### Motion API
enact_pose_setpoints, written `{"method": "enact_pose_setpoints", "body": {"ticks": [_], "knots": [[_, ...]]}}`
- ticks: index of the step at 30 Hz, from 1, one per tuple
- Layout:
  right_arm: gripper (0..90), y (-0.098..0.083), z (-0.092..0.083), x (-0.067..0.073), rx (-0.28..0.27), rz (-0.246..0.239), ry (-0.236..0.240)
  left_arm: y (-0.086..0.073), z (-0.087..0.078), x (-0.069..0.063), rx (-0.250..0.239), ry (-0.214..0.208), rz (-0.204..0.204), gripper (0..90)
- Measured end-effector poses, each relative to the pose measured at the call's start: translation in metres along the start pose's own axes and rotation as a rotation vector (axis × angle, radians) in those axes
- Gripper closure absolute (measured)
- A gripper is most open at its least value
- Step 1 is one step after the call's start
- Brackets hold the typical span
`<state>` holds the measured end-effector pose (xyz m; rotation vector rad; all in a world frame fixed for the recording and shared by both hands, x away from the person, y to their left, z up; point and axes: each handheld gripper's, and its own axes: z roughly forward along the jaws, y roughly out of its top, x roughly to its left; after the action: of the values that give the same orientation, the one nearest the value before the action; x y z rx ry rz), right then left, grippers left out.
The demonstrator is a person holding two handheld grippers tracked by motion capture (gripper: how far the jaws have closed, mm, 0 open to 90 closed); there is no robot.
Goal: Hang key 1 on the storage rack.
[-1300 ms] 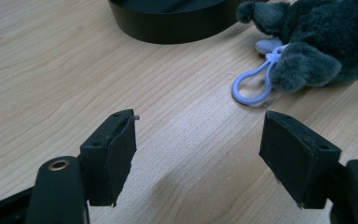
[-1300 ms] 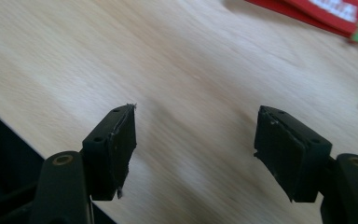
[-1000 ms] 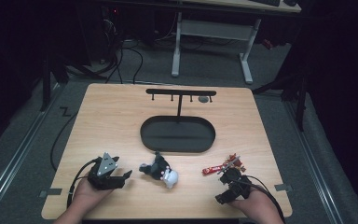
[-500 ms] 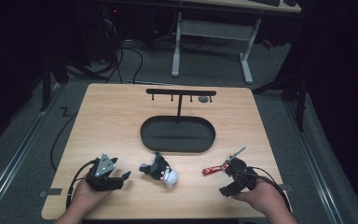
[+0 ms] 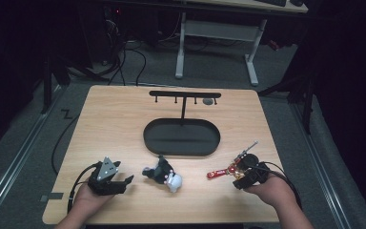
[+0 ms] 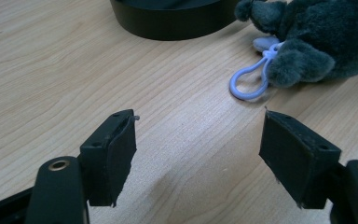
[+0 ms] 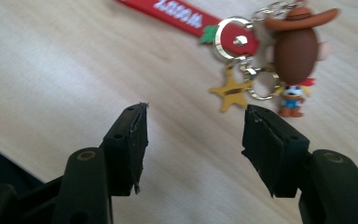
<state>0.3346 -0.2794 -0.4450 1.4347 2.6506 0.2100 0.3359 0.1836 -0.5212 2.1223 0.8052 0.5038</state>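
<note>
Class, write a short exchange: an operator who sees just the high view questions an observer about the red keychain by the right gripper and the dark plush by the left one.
Operator: Is the keychain inside the right gripper?
Observer: No. The jaws have just been closing, with nothing between them; the keychain lies beyond their tips.
Operator: What hangs on it?
Observer: A brown figure in a cowboy hat and a gold star charm.
Operator: Has the plush anything to hook?
Observer: A pale blue loop, flat on the table ahead of the open left gripper.
</note>
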Motion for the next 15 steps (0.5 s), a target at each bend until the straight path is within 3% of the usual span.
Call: {"method": "enact_pose_setpoints", "body": {"ticks": [2, 4, 8, 12, 15], "knots": [[41.8, 0.000, 0.000, -0.003, 0.001, 0.011, 0.001, 0.000, -0.001, 0.000, 0.002, 0.000, 0.002, 27.3], [43.4, 0.001, 0.001, -0.013, -0.016, 0.057, 0.001, -0.001, -0.002, 0.001, 0.003, 0.002, -0.001, 27.3], [45.9, 0.002, 0.002, -0.024, -0.049, 0.080, -0.012, -0.003, -0.002, 0.002, 0.013, -0.001, -0.006, 27.4], [45.9, 0.005, 0.004, -0.030, -0.048, 0.086, -0.026, -0.003, -0.002, 0.002, 0.010, -0.001, -0.005, 27.5], [40.9, 0.008, 0.007, -0.036, -0.049, 0.105, -0.034, -0.002, 0.000, 0.000, 0.013, -0.005, 0.001, 27.5]]}}
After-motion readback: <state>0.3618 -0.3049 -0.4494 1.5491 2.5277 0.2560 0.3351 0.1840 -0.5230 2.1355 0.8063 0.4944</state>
